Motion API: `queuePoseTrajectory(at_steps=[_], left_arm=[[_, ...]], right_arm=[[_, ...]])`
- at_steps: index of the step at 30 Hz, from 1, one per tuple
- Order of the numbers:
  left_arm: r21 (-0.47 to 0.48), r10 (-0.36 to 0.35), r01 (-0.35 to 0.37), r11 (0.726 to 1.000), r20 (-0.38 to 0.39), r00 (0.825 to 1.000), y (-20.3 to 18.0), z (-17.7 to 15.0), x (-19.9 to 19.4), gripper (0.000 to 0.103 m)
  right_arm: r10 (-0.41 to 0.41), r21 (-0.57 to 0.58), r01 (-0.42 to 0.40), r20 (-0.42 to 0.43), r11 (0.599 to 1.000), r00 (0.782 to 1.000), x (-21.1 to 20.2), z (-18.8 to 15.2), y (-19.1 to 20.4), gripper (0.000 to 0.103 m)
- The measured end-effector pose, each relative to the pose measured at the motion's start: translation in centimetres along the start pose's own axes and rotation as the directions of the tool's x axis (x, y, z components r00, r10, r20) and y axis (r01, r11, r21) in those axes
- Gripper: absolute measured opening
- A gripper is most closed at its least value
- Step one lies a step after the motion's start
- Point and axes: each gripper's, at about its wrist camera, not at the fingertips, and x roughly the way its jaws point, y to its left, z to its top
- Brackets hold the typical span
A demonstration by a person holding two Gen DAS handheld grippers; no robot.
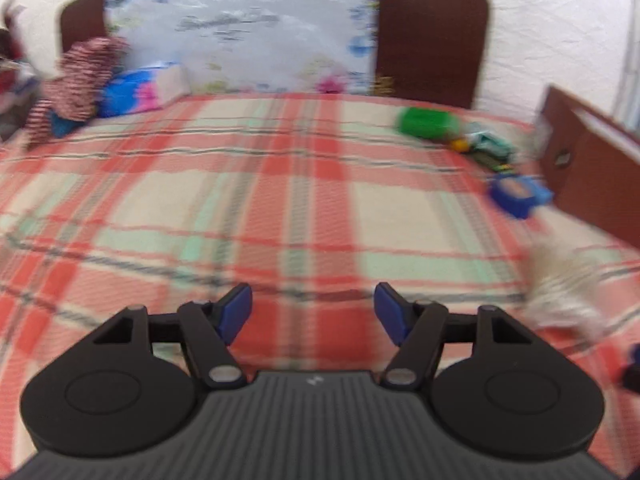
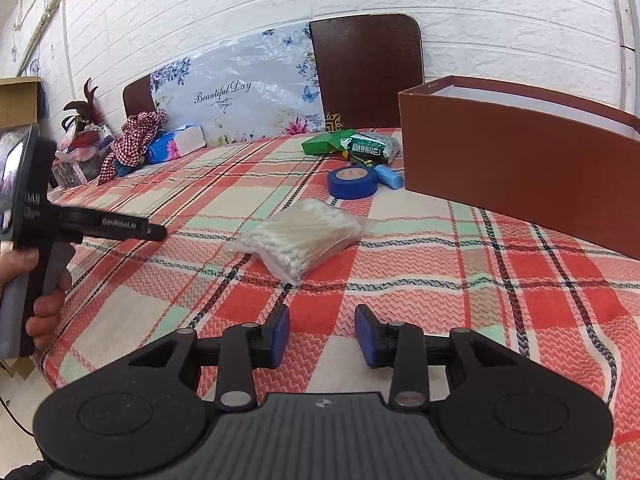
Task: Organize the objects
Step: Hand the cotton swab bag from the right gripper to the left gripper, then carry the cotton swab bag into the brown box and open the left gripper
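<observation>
A clear bag of cotton swabs [image 2: 298, 238] lies on the plaid bed in front of my right gripper [image 2: 322, 332], which is open and empty above the cover. Behind it lie a blue tape roll [image 2: 352, 182], a light blue tube [image 2: 388, 176], a green box [image 2: 326, 143] and a green packet [image 2: 370, 146], beside an open brown box [image 2: 516, 160]. My left gripper [image 1: 312, 312] is open and empty over the bed; it shows in the right wrist view [image 2: 120, 228] at the left. The blurred left wrist view shows the swab bag [image 1: 564, 292], tape roll [image 1: 518, 194] and green box [image 1: 426, 122].
A floral board [image 2: 240, 96] and dark headboard [image 2: 368, 72] stand against the white brick wall. A checked cloth [image 2: 132, 140] and a tissue pack [image 2: 176, 144] lie at the bed's far left. A cardboard box [image 2: 18, 100] and a plant [image 2: 86, 108] stand beyond the left edge.
</observation>
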Motion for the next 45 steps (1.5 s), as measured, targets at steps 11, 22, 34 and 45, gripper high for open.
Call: queuePoseTrajectory(at_steps=[11, 22, 34, 45], left_arm=[[-0.041, -0.420, 0.422, 0.905, -0.236, 0.876, -10.3, 2.3, 4.1, 0.055], [-0.052, -0.463, 0.469, 0.882, -0.289, 0.838, -15.4, 0.1, 2.2, 0.042], [0.151, -0.564, 0.654, 0.741, -0.389, 0.728, -30.6, -0.4, 0.7, 0.043], [0.301, -0.613, 0.623, 0.722, -0.139, 0.778, -38.3, 11.3, -0.6, 0.044]], right_arm=[[0.035, -0.070, -0.041, -0.090, 0.997, 0.995, 4.0, 2.9, 0.6, 0.050], [-0.041, -0.044, 0.039, -0.036, 0.998, 0.999, 0.9, 0.8, -1.0, 0.038], [-0.307, 0.150, 0.294, 0.068, 0.944, 0.949, -7.9, -2.8, -9.4, 0.038], [-0.394, 0.098, 0.385, 0.358, 0.918, 0.847, -7.7, 7.0, -16.5, 0.038]])
